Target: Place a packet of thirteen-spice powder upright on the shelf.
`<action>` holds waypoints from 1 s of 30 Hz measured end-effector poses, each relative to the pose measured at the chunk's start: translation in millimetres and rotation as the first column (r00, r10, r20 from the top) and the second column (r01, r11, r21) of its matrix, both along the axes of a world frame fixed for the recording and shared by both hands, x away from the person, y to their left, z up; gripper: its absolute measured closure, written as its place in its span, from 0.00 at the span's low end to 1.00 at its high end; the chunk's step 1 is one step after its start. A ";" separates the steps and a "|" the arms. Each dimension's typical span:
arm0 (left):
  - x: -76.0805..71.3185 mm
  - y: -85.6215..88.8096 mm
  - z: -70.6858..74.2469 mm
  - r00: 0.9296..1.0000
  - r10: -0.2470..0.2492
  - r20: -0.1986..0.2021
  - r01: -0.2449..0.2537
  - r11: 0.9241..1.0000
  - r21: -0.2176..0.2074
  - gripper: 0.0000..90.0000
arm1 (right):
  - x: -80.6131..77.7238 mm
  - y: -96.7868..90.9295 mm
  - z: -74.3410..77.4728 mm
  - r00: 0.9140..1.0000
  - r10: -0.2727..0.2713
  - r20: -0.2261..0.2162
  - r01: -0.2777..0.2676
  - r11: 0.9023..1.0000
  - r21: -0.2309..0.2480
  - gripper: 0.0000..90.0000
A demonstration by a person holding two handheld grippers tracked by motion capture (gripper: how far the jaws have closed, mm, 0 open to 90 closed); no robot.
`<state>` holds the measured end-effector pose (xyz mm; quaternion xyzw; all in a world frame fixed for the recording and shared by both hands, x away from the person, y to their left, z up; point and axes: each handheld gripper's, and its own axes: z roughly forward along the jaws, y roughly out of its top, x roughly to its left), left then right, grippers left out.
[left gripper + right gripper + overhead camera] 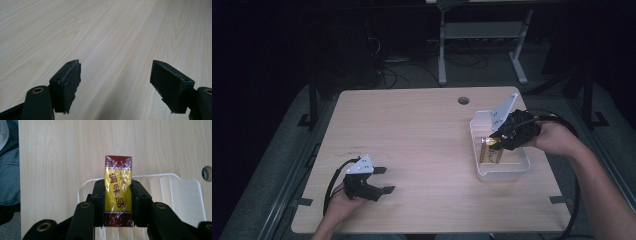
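Yellow and dark red, the small packet (pixel 118 192) is a flat rectangular box wrapped in shiny, crinkled film, with red Chinese characters printed on its yellow middle band. The right gripper (pixel 117 203) is closed firmly on it, 1 black jaw on each long side, and holds it above the white plastic basket (pixel 187 195). In the high view the packet (pixel 491 150) hangs at the left part of this basket (pixel 504 172), which stands near the right edge of the table (pixel 412 145).

I judge that the work is to move the packet either into the basket or out of it; from these pictures I cannot tell which direction. The grasp itself is done. What is left is to carry the packet to its place and to open the jaws there.

The basket is a rounded rectangular tray of thin white plastic with ribbed walls, and no other item shows inside it. The table has a pale wood-grain laminate top, smooth and matte, with 1 round cable hole (pixel 463 100) near the far edge.

The left gripper (pixel 116 82) rests low over the bare tabletop with its jaws standing well apart and nothing between them. Its rubber pads (pixel 72 82) look rough and a little worn at the edges.
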<state>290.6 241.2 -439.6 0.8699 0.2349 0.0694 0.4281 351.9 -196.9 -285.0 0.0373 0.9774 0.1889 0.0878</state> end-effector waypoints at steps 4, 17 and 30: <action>0.1 0.5 0.1 1.000 0.000 0.000 0.000 1.000 -0.002 0.26 | -0.3 -0.5 0.0 1.000 0.007 -0.001 -0.007 1.000 0.000 0.75; 1.2 1.4 -0.3 1.000 0.005 -0.002 -0.005 1.000 0.000 0.26 | 1.9 -7.8 3.9 1.000 -0.003 0.002 0.003 0.998 -0.063 0.76; 1.1 4.3 0.8 1.000 0.012 -0.006 -0.012 1.000 -0.017 0.26 | -2.0 -13.5 1.1 1.000 0.009 0.020 -0.009 1.000 -0.024 0.76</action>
